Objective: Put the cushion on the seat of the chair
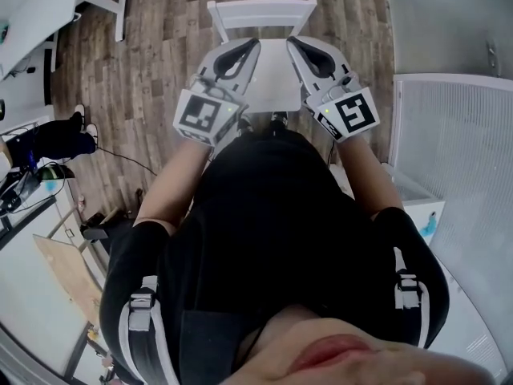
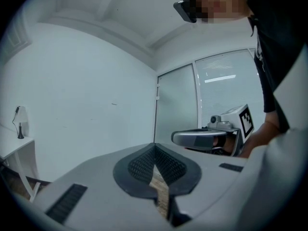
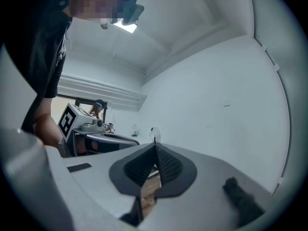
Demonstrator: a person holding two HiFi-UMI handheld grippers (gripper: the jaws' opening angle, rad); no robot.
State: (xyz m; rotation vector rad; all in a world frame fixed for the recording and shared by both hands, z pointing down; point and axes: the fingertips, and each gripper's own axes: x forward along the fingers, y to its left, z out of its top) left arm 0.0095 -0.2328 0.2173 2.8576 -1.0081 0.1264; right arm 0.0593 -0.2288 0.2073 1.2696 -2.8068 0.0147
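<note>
A white chair [image 1: 260,10] stands on the wood floor right in front of me, its backrest on the far side. Its pale seat [image 1: 272,79] shows between the two grippers; I cannot tell a cushion apart from the seat there. My left gripper [image 1: 247,48] and right gripper [image 1: 298,45] hang side by side above the seat, both shut with nothing between the jaws. The left gripper [image 2: 155,147] points level at a white wall, with the right gripper's body [image 2: 207,137] beside it. From the right gripper [image 3: 155,147], the left gripper's body [image 3: 96,138] is seen.
Wood floor [image 1: 160,54] surrounds the chair. A white desk leg [image 1: 120,10] stands at the far left, and dark items [image 1: 56,139] lie on the floor to the left. A white ribbed panel [image 1: 457,151] runs along the right. A wooden board [image 1: 68,271] leans at the lower left.
</note>
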